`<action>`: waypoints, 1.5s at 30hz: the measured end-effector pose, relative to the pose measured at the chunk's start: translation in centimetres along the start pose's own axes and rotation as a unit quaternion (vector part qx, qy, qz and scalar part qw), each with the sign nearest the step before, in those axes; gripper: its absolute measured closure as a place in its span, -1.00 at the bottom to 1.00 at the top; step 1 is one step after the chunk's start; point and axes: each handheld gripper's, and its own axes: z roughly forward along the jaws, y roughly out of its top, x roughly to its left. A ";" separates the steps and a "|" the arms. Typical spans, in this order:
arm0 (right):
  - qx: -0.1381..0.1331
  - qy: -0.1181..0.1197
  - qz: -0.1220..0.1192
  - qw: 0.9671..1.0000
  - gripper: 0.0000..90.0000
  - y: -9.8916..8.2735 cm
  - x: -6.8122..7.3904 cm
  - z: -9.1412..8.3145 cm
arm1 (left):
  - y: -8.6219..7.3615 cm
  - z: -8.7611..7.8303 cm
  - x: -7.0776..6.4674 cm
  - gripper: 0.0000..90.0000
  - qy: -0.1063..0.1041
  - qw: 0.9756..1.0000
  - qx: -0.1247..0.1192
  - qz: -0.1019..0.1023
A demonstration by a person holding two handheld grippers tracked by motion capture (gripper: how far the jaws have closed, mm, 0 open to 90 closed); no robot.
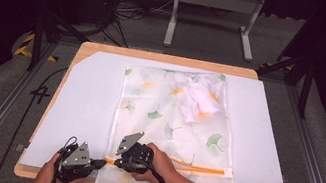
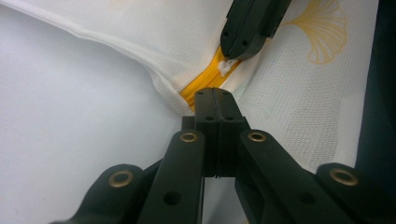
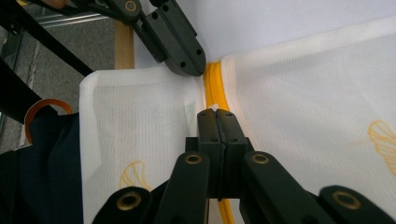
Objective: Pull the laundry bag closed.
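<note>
with both hand-held grippers, the left hand-held gripper point(image 1: 98, 163) and the right hand-held gripper point(image 1: 119, 163), pinched closed on the orange zipper point(image 1: 198, 168) at 6 o'clock of the mesh bag point(image 1: 170, 123), the left should anchor the end while the right pulls the slider straight toward 3 o'clock.

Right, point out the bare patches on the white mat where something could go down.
The white mat is bare left of the mesh laundry bag, from the far edge to the left gripper. A strip right of the bag is also bare. The near edge is crowded: both grippers, the right gripper too, pinch the orange zipper there.
</note>
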 end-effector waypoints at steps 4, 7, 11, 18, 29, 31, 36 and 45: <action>0.009 -0.010 -0.008 1.000 1.00 -0.3 0.1 -0.3 | 0.0 0.0 0.1 1.00 -0.001 1.000 0.001 -0.002; 0.016 -0.016 -0.015 1.000 1.00 -0.5 0.3 -0.7 | 0.0 0.0 0.1 1.00 -0.002 1.000 0.001 -0.003; 0.020 -0.020 -0.015 0.999 1.00 -1.1 0.2 -1.2 | 0.0 0.0 0.1 1.00 -0.003 1.000 0.000 -0.003; 0.027 -0.029 -0.014 0.999 1.00 -2.1 0.1 -2.2 | 0.0 0.0 0.1 1.00 -0.003 1.000 0.000 -0.006; 0.034 -0.039 -0.002 0.999 1.00 -4.4 -0.4 -4.3 | 0.0 0.0 0.2 1.00 -0.005 1.000 -0.001 -0.009; 0.034 -0.042 -0.002 0.999 1.00 -4.9 -0.5 -4.7 | 0.0 0.0 0.2 1.00 -0.004 1.000 -0.001 -0.009; 0.034 -0.049 0.010 0.998 1.00 -6.3 -0.8 -5.8 | 0.0 0.0 0.2 1.00 -0.005 1.000 -0.001 -0.009; 0.022 -0.052 0.031 0.998 1.00 -8.1 -1.0 -7.1 | 0.0 0.0 0.2 1.00 -0.005 1.000 -0.001 -0.009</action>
